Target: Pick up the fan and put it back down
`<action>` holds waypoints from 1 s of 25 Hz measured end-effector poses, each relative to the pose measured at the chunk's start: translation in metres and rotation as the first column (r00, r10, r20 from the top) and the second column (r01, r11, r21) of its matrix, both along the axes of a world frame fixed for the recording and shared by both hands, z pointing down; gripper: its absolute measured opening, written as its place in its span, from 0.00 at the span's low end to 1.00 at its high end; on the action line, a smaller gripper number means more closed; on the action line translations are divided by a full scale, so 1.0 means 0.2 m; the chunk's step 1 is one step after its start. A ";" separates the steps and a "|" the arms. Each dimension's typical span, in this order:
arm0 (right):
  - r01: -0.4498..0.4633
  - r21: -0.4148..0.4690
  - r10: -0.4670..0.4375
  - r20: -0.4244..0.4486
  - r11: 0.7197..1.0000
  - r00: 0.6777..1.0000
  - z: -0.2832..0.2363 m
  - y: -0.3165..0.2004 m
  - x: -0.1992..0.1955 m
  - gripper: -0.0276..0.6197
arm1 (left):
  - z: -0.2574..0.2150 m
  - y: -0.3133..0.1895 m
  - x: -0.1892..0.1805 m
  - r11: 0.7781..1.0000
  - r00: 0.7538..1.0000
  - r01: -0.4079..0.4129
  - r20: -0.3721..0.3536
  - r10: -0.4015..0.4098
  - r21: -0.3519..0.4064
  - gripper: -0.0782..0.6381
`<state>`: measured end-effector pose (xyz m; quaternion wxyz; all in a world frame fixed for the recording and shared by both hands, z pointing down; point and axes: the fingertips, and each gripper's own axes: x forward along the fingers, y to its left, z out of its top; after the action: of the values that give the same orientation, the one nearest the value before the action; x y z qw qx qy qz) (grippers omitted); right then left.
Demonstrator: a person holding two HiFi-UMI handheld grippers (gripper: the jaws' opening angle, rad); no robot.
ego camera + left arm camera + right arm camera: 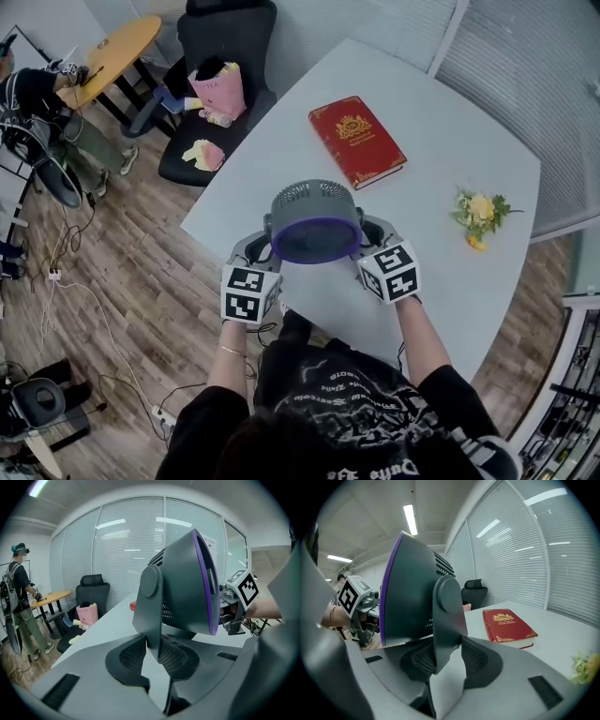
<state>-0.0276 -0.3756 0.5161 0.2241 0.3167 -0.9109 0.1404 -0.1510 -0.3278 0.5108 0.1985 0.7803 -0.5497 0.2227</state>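
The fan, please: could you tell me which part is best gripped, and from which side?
Grip the fan by its flat upright side arms, one from each side: the left side arm with the left gripper, the right side arm with the right gripper. Each arm is a thin slab that fits between jaws; the round head is too wide. Both grippers are shut on them now.

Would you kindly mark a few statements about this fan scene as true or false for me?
1. The left gripper and the right gripper each have their jaws closed on a side arm of the fan. True.
2. The red book lies open. False: the red book is closed.
3. The yellow flowers lie on the table. True.
4. The black chair is empty. False: a pink bag sits on the black chair.
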 end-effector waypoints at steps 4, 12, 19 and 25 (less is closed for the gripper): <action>-0.023 -0.024 0.023 -0.004 0.999 1.000 0.07 -0.10 -0.06 0.25 | 0.07 -0.11 -0.07 0.999 0.999 -0.025 -0.022 0.024 -0.021 0.21; -0.081 -0.063 0.081 -0.002 0.995 0.997 0.23 -0.26 -0.18 0.25 | 0.22 -0.31 -0.20 0.996 0.997 -0.071 -0.031 0.069 -0.057 0.21; -0.117 -0.098 0.114 -0.043 0.988 0.993 0.37 -0.36 -0.24 0.25 | 0.38 -0.42 -0.27 0.989 0.995 -0.096 -0.041 0.092 -0.108 0.21; -0.144 -0.124 0.135 -0.079 0.982 0.988 0.47 -0.40 -0.28 0.25 | 0.46 -0.49 -0.30 0.984 0.991 -0.132 -0.035 0.128 -0.120 0.21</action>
<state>-0.0826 -0.4563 0.6105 0.2656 0.3695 -0.8670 0.2033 -0.2118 -0.4263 0.6036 0.2384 0.8039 -0.4802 0.2576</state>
